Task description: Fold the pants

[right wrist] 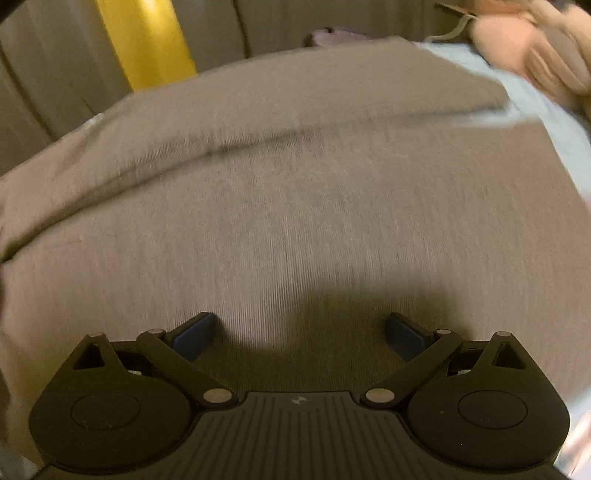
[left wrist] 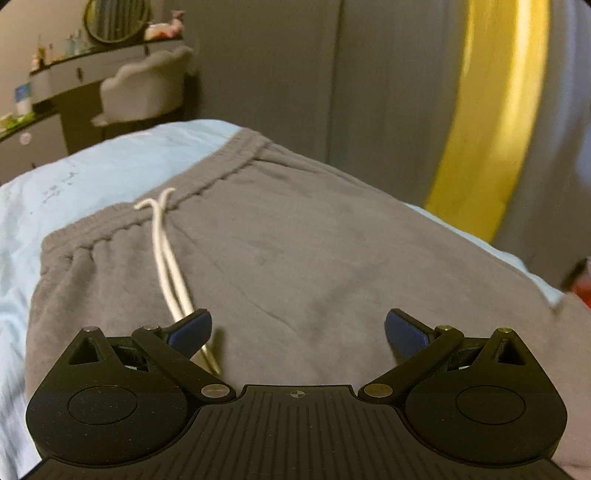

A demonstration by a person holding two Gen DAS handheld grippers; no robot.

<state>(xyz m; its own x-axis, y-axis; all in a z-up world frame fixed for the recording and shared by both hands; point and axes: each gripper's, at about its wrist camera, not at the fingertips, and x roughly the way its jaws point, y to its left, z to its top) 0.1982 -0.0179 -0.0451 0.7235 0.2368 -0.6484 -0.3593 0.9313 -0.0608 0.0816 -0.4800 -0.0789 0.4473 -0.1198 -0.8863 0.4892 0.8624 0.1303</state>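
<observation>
Grey sweatpants (left wrist: 288,243) lie flat on a light blue bed sheet (left wrist: 92,173). Their elastic waistband (left wrist: 177,195) is at the far left in the left wrist view, with a white drawstring (left wrist: 170,266) running down toward my left gripper. My left gripper (left wrist: 297,330) is open and empty, just above the pants near the drawstring's end. In the right wrist view the pants' legs (right wrist: 295,192) fill the frame, one layer's edge showing as a crease. My right gripper (right wrist: 299,334) is open and empty, close over the fabric.
A grey curtain with a yellow stripe (left wrist: 491,122) hangs behind the bed. A vanity table with a round mirror (left wrist: 114,18) and a pale chair (left wrist: 144,92) stand at the far left. A pinkish plush item (right wrist: 535,48) lies at the bed's far right.
</observation>
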